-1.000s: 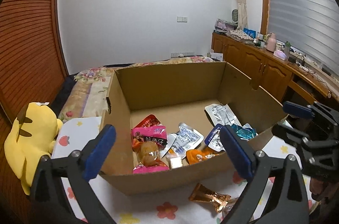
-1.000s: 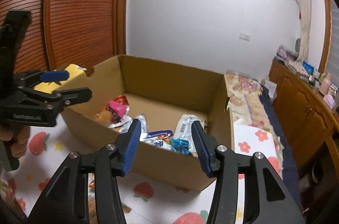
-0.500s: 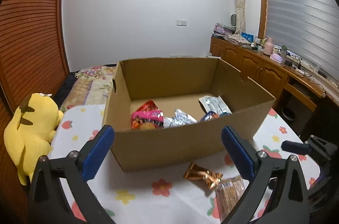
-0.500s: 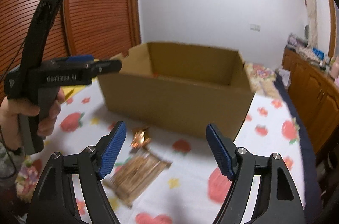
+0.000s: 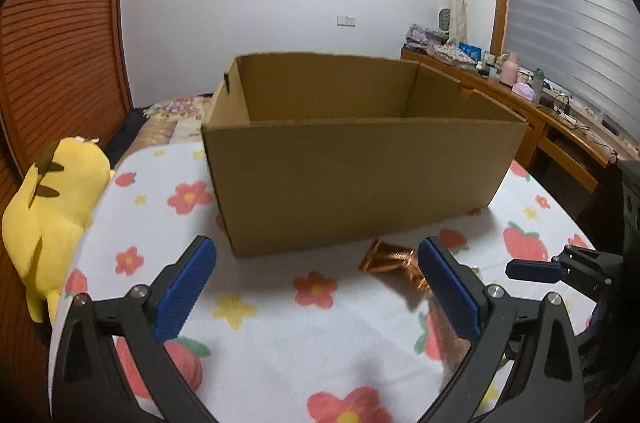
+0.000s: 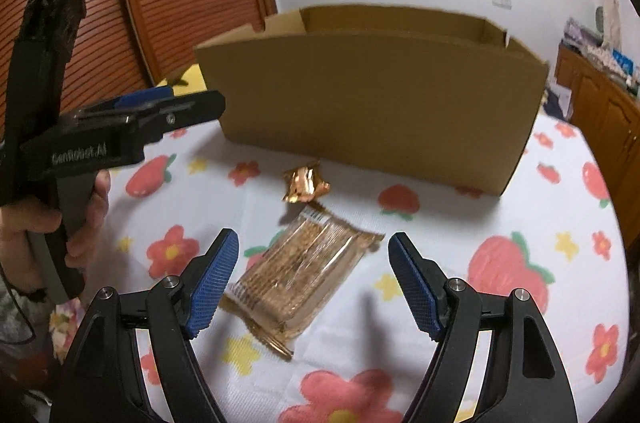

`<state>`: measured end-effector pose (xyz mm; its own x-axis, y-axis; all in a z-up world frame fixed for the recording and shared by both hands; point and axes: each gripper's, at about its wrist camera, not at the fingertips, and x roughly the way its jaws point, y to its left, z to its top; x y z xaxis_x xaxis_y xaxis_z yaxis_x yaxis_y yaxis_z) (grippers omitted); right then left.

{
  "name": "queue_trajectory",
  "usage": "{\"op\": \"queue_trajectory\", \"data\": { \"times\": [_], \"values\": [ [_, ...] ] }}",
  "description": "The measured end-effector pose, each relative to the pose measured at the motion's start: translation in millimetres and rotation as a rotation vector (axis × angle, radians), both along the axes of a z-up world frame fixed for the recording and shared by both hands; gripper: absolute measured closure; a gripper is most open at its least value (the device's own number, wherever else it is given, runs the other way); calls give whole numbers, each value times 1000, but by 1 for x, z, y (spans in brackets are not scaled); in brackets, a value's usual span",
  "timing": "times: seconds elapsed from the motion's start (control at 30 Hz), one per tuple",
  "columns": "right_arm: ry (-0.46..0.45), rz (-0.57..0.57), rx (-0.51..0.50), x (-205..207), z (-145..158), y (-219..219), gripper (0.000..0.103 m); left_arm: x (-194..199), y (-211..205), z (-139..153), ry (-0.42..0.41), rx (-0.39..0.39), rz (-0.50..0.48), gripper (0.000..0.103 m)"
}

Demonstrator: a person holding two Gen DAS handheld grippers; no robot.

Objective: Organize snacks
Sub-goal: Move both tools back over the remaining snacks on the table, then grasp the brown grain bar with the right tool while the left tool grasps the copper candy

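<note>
While low over the cracker packet (image 6: 304, 275), right claw (image 6: 310, 283) spread wide; left claw (image 5: 316, 293) likewise spread, level.

Big open-top cardboard box (image 6: 372, 103) sits upright on the worktop (image 6: 460, 239), which has a white cloth with strawberries and flowers on it. From this low angle you can't see what's inside the box. Two snacks lie out in front of it: a small crinkly copper-gold foil wrapper (image 6: 305, 182) close to the box's front wall, and just beside that a flat clear packet of brown biscuit sticks (image 6: 304, 263), lying diagonally.
</note>
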<state>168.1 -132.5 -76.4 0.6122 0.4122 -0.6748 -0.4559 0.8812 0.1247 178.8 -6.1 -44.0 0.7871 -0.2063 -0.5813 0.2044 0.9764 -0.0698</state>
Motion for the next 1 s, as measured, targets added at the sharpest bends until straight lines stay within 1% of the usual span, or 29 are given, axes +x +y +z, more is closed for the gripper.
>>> {"op": "queue_trajectory", "data": {
  "times": [0.1,0.23,0.5,0.57,0.63,0.7,0.77,0.8,0.83,0.87,1.0],
  "values": [
    [37,2,3,5,-6,1,24,-2,7,-5,2,-15,20,1],
    [93,27,1,12,-14,7,24,-3,16,-8,5,-13,44,1],
    [112,30,-41,18,-18,18,25,-4,25,-18,27,-16,51,1],
    [114,24,-51,21,-19,20,31,-3,24,-20,31,-16,48,1],
    [114,14,-72,23,-21,21,33,-3,22,-20,36,-18,40,1],
    [116,17,-70,23,-22,18,36,-3,19,-20,38,-21,30,1],
    [120,16,-64,23,-22,14,45,-3,14,-20,45,-23,14,1],
    [119,17,-66,23,-21,11,48,-2,11,-20,47,-22,8,2],
    [116,16,-70,22,-20,9,53,-2,7,-20,48,-22,0,2],
    [114,17,-76,20,-19,5,55,-1,4,-20,49,-23,-6,2],
    [110,14,-101,15,-18,-10,56,5,-14,-22,66,-17,-31,3]
  ]
}}
